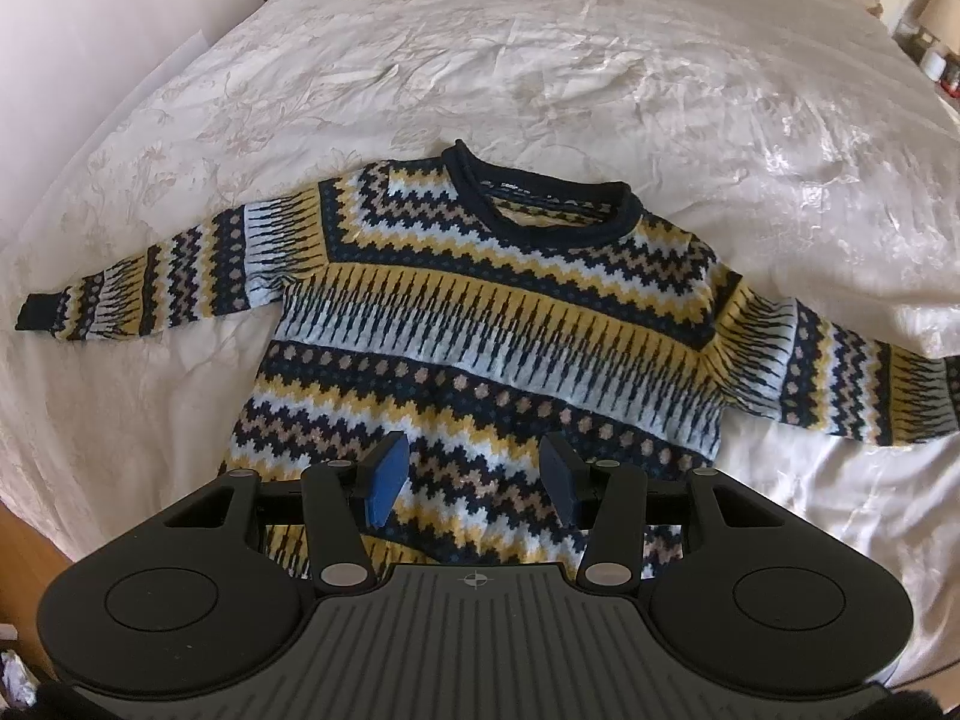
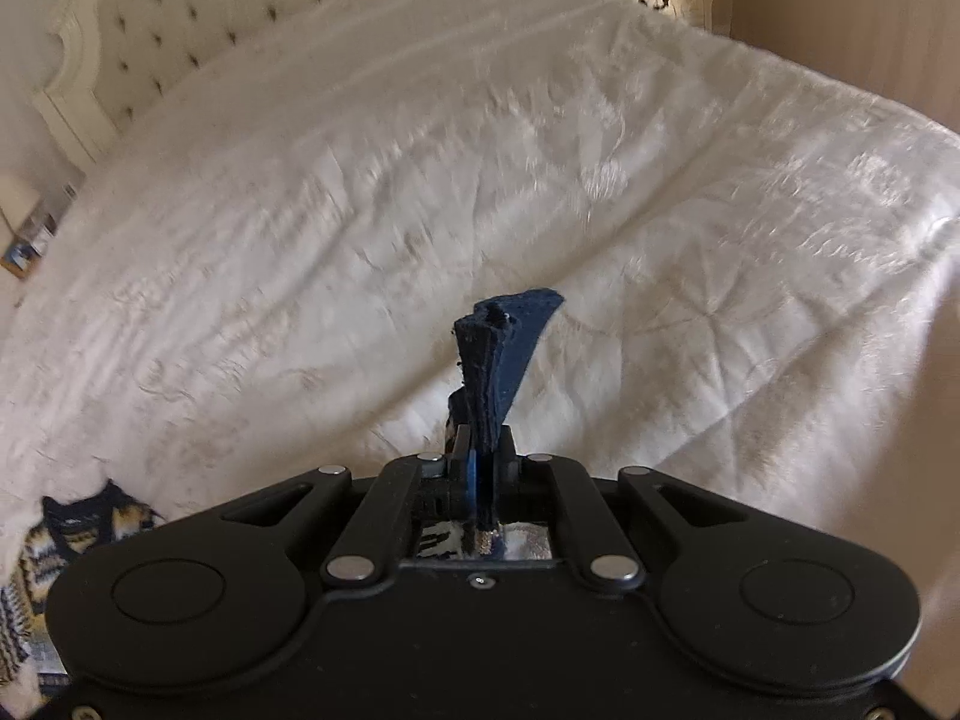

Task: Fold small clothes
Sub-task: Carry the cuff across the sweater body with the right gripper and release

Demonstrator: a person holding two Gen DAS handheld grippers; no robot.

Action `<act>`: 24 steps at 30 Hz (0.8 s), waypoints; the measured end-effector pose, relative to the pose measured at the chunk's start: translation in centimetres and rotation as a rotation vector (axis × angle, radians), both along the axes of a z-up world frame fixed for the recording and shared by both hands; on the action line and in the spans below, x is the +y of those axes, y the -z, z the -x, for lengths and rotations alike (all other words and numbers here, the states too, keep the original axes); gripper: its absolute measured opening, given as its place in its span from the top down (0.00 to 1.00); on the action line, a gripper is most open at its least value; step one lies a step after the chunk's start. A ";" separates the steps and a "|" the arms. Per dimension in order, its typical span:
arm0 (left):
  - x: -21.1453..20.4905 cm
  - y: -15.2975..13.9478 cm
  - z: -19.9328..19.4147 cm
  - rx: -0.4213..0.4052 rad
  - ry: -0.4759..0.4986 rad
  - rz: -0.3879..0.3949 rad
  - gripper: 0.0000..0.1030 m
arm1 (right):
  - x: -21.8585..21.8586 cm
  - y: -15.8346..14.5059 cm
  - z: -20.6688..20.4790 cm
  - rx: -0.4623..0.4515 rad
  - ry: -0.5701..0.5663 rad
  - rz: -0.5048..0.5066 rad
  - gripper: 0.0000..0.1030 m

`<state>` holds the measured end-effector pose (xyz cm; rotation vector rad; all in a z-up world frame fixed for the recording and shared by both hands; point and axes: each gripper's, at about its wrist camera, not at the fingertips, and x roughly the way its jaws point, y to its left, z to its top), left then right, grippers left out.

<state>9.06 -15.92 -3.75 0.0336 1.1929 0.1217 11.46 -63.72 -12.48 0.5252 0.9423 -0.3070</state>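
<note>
On the white bedspread [image 1: 540, 60] a patterned knit sweater [image 1: 480, 324] lies flat, face up, with the navy collar [image 1: 540, 198] away from the camera and both sleeves spread sideways. At far left the sleeve [image 1: 156, 288] ends in a dark cuff [image 1: 37, 312] resting on the cover. Toward the middle, the left gripper [image 1: 474, 483] hangs over the lower body of the garment, its blue pads [image 1: 387, 480] spread apart with nothing between them; whether their tips touch the knit cannot be told. At right, the other sleeve [image 1: 840, 378] runs out of the left wrist view at the frame edge. In the right wrist view the right gripper [image 2: 480, 468] has its jaws pressed together on a strip of dark navy cloth [image 2: 504, 348], probably that sleeve's cuff, which stands up past the tips; a bit of the sweater shows at lower left. The step in hand appears to be folding this sleeve in across the chest. Done well, the pinch stays firm, the cuff travels low across the body, and the left gripper can steady the hem so the body does not drag.
</note>
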 end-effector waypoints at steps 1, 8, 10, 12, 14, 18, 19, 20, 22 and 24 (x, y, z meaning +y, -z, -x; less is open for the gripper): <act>0.3 0.0 0.0 -0.002 0.001 0.005 0.54 | 0.2 -0.7 0.1 -0.012 0.000 0.009 0.91; 2.3 0.0 0.1 -0.025 0.031 0.026 0.54 | 3.3 -4.0 0.4 -0.045 -0.014 0.056 0.91; 3.3 0.2 0.0 -0.027 0.042 0.037 0.54 | 4.7 -4.8 0.4 -0.053 -0.016 0.064 0.91; 4.4 0.4 -0.1 -0.031 0.055 0.047 0.54 | 6.4 -5.6 0.2 -0.061 -0.020 0.072 0.91; 5.8 0.6 -0.3 -0.037 0.067 0.055 0.54 | 8.1 -6.1 -0.1 -0.061 -0.025 0.080 0.91; 9.6 1.2 -1.0 -0.035 0.074 0.076 0.54 | 12.6 -7.6 -1.2 -0.065 -0.038 0.103 0.91; 10.9 1.2 -1.3 -0.037 0.070 0.073 0.54 | 14.1 -8.0 -1.7 -0.067 -0.045 0.101 0.91; 12.0 1.1 -1.3 -0.045 0.066 0.070 0.54 | 15.4 -8.4 -2.1 -0.070 -0.055 0.099 0.91; 14.5 1.2 -1.6 -0.060 0.053 0.055 0.54 | 18.4 -9.1 -3.3 -0.077 -0.083 0.104 0.91; 17.0 1.5 -2.0 -0.066 0.041 0.033 0.54 | 21.3 -9.6 -4.3 -0.090 -0.112 0.100 0.91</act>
